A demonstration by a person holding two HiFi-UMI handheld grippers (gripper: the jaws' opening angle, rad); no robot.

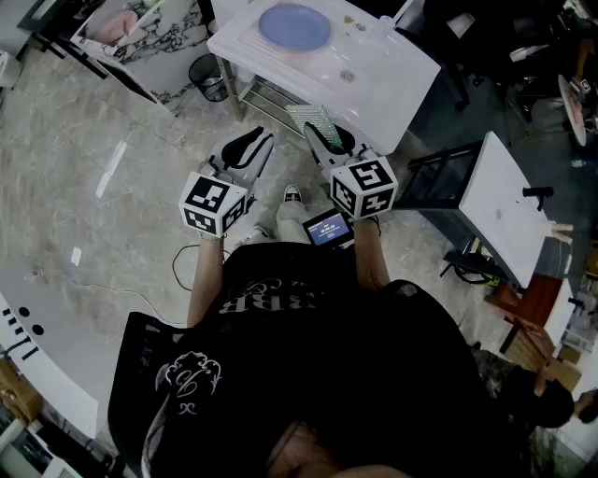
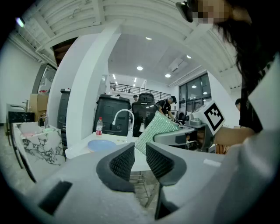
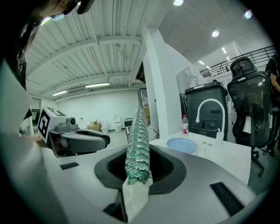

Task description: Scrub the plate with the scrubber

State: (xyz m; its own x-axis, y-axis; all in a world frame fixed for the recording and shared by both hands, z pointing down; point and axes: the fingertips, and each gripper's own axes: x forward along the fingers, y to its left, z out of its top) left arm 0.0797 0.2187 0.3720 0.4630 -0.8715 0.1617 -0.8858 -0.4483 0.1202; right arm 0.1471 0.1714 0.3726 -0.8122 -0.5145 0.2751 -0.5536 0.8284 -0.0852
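Note:
A round blue plate (image 1: 293,25) lies on the white sink table (image 1: 374,84) ahead of me, also seen as the plate (image 2: 101,145) and the plate (image 3: 182,145). My right gripper (image 1: 324,140) is shut on a green mesh scrubber (image 1: 311,117), which stands edge-on between its jaws (image 3: 138,144). It is held in the air short of the table, well away from the plate. My left gripper (image 1: 250,147) hovers beside it, jaws drawn together with only a narrow slit and nothing in them (image 2: 140,153). The scrubber (image 2: 155,129) shows past the left jaws.
A white faucet (image 3: 210,111) and a red-capped bottle (image 3: 185,124) stand at the back of the sink table. A black bin (image 1: 207,75) sits on the floor to its left. A second white table (image 1: 505,201) is at the right. Black chairs stand behind.

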